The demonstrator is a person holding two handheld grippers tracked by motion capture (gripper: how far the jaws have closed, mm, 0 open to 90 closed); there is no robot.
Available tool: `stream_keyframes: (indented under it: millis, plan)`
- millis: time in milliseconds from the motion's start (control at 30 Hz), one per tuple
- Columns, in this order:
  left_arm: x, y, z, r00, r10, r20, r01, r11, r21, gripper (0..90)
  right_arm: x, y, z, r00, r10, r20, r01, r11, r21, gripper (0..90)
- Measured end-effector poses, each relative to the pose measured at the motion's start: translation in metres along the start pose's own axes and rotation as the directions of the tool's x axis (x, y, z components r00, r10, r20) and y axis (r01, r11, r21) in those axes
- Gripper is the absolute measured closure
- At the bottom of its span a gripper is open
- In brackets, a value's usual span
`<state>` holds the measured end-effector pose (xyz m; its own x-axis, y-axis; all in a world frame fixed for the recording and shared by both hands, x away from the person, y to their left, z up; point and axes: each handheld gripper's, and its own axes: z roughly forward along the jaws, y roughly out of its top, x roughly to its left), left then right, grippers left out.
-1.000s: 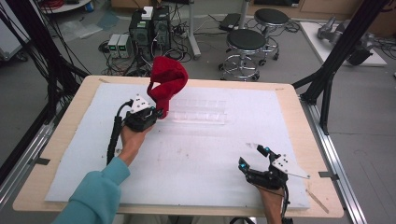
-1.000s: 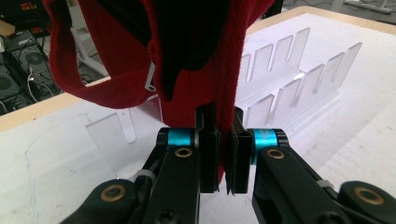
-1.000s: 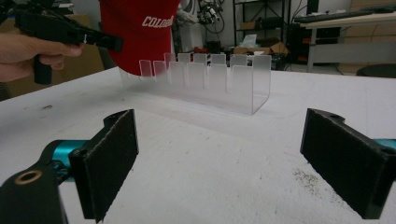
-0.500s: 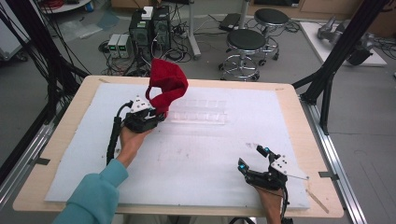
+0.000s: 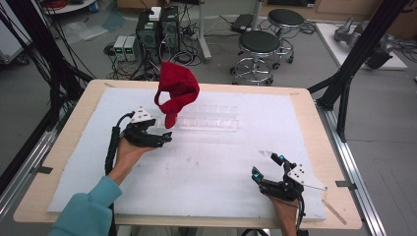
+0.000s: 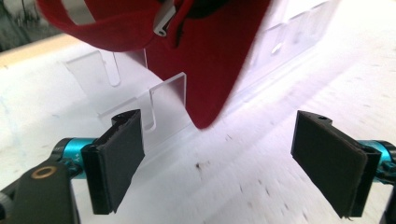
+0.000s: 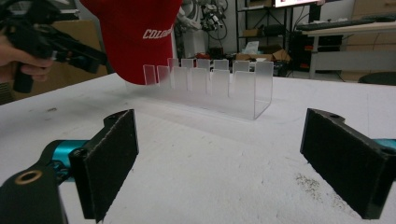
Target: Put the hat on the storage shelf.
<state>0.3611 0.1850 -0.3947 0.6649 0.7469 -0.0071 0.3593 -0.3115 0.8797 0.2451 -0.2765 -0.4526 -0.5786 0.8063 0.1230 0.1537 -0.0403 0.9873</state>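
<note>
Two grippers sit on the white mat [image 5: 206,162] that covers the wooden table [image 5: 314,123]. Our left gripper [image 5: 160,138] is at centre left of the high view, jaws spread wide with nothing between them. In the left gripper view its two black pads [image 6: 122,154] stand far apart, and the tip of a red cap [image 5: 176,91] hangs down between them at upper centre of the frame, touching neither. Our right gripper [image 5: 268,173] rests at lower right of the high view, near the mat's front edge, jaws likewise wide apart and holding nothing.

We see the red cap perched on the left end of a clear plastic rack [image 5: 209,118] at upper centre of the high view. In the right gripper view the rack [image 7: 219,88] shows rows of upright dividers; the cap [image 7: 135,35] covers its far left slots, white lettering on the front, and the remaining slots hold nothing. Whether the cap is fully settled on the dividers we cannot tell.
</note>
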Motion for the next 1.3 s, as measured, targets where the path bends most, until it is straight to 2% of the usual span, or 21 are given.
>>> stream_keyframes:
  millis: [33, 133, 233, 267, 300, 333, 500, 600, 700, 767, 933, 1033, 1133, 1300]
  plan:
    - [0.001, -0.004, -0.008, 0.9998, 0.014, 0.01, -0.014, 0.9999, 0.003, 17.4, 0.0, 0.0, 0.0, 1.0, 0.003, 0.001, -0.003, 1.0, 0.0, 10.2]
    - [0.002, -0.02, -0.032, 0.9997, 0.02, 0.013, -0.02, 0.9997, -0.01, 17.4, 0.0, 0.0, 0.0, 1.0, -0.006, 0.0, 0.006, 1.0, 0.0, 10.2]
    - [0.006, -0.039, -0.054, 0.9999, 0.014, 0.003, -0.014, 0.9983, -0.057, 17.7, 0.0, 0.0, 0.0, 1.0, -0.007, 0.002, 0.007, 1.0, -0.003, 10.2]
    - [0.01, -0.053, -0.067, 0.9999, 0.013, 0.005, -0.012, 0.9966, -0.082, 17.7, 0.0, 0.0, 0.0, 0.9999, -0.01, 0.002, 0.01, 1.0, -0.004, 10.2]
    - [0.01, -0.053, -0.067, 0.9999, 0.013, 0.005, -0.012, 0.9966, -0.082, 17.7, 0.0, 0.0, 0.0, 0.9999, -0.01, 0.002, 0.01, 1.0, -0.004, 10.2]
    - [0.012, -0.059, -0.073, 1.0, 0.005, 0.004, -0.005, 0.9956, -0.094, 17.7, 0.0, 0.0, 0.0, 0.9999, -0.01, 0.002, 0.01, 1.0, -0.005, 10.2]
    - [0.019, -0.09, -0.097, 0.9999, -0.011, 0.004, 0.011, 0.9825, -0.186, 17.7, 0.002, 0.0, 0.0, 0.9998, -0.017, 0.006, 0.017, 1.0, -0.001, 10.2]
    - [0.022, -0.103, -0.104, 0.9998, -0.018, 0.004, 0.019, 0.9789, -0.204, 17.7, 0.003, 0.0, 0.0, 0.9996, -0.027, 0.007, 0.027, 1.0, -0.004, 10.2]
    - [0.024, -0.108, -0.107, 0.9995, -0.028, 0.014, 0.03, 0.9776, -0.208, 17.7, 0.003, -0.001, 0.0, 0.9995, -0.032, 0.008, 0.032, 0.999, -0.001, 10.2]
    - [0.025, -0.111, -0.108, 0.9997, -0.018, 0.015, 0.021, 0.9769, -0.213, 17.7, 0.003, 0.0, 0.0, 0.9995, -0.029, 0.012, 0.029, 1.0, -0.002, 10.2]
    - [0.025, -0.119, -0.109, 0.9998, -0.016, 0.009, 0.018, 0.9678, -0.251, 17.8, 0.003, 0.0, 0.0, 0.9994, -0.03, 0.016, 0.03, 1.0, 0.003, 10.2]
    - [0.025, -0.121, -0.112, 0.9997, -0.022, 0.015, 0.025, 0.9589, -0.283, 18.4, 0.003, 0.0, 0.001, 0.9994, -0.03, 0.018, 0.03, 1.0, 0.005, 10.2]
    - [0.025, -0.122, -0.113, 0.9995, -0.026, 0.016, 0.03, 0.9569, -0.289, 18.4, 0.004, 0.0, 0.001, 0.9994, -0.029, 0.021, 0.028, 1.0, 0.007, 10.3]
    - [0.024, -0.122, -0.112, 0.9998, -0.016, 0.013, 0.018, 0.9603, -0.278, 18.5, 0.004, 0.0, 0.002, 0.9989, -0.04, 0.024, 0.039, 0.999, 0.01, 10.2]
